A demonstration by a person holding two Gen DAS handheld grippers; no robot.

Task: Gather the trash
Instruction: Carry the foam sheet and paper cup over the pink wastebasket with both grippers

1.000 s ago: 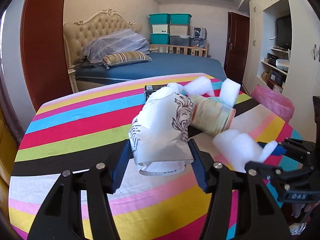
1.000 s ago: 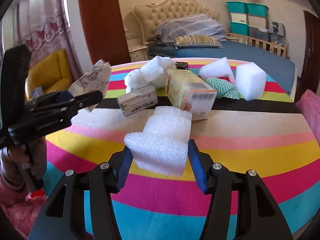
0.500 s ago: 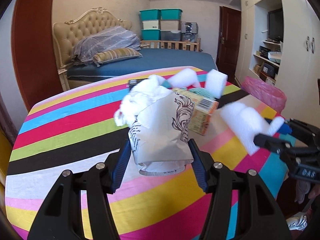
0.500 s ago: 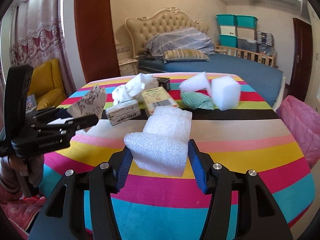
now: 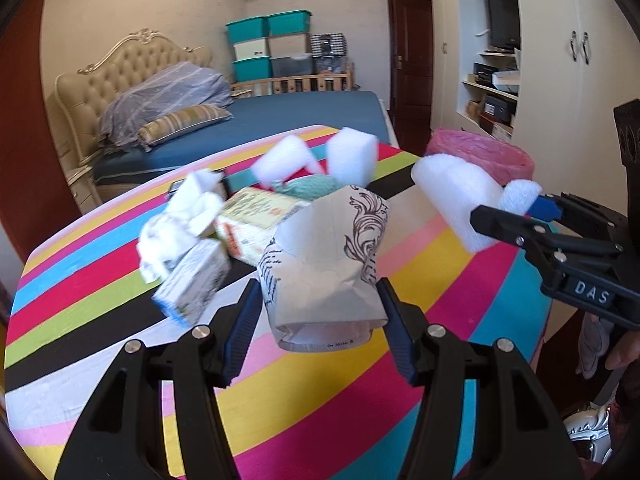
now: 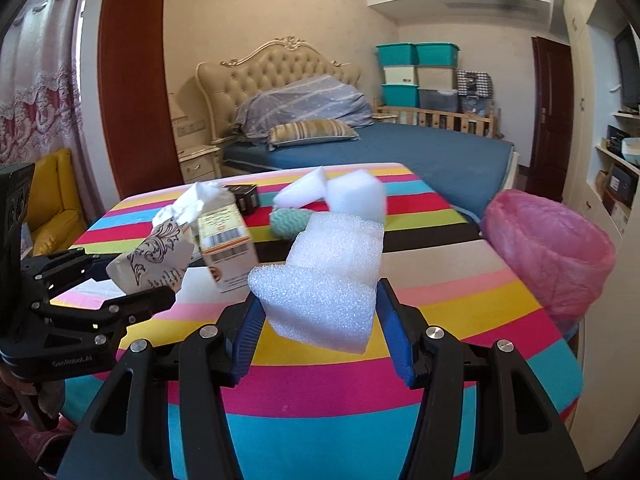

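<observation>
Trash for this task is partly in the tongs and partly on the striped table (image 6: 440, 320). The left gripper (image 5: 320, 312) sits at the bottom centre of the left wrist view, its two black arms spreading toward the lower corners, and its blue pads press on both sides of a crumpled paper bag (image 5: 324, 264) with a dark ornament print, so the jaws stand about half apart and closed on the bag. The right gripper (image 6: 320, 320) has the same pose in the right wrist view, and its pads clamp a white foam block (image 6: 328, 276), also at about half width. Both tools point forward and somewhat downward over the table.

In the left wrist view the right gripper enters from the right edge with its foam, and part of a person's hand (image 5: 616, 352) shows below it at the lower right. In the right wrist view the left gripper comes in from the left edge with the bag.

More trash lies in the middle of the frame: a carton box (image 6: 226, 248), crumpled white paper (image 6: 188, 204), a teal cloth (image 6: 290, 222) and two white foam pieces (image 6: 354, 196). A pink-lined bin (image 6: 552, 248) stands just beside the table's right edge, its mouth open. The near part of the table is bare, and a bed (image 6: 420, 148) lies beyond the far edge.
</observation>
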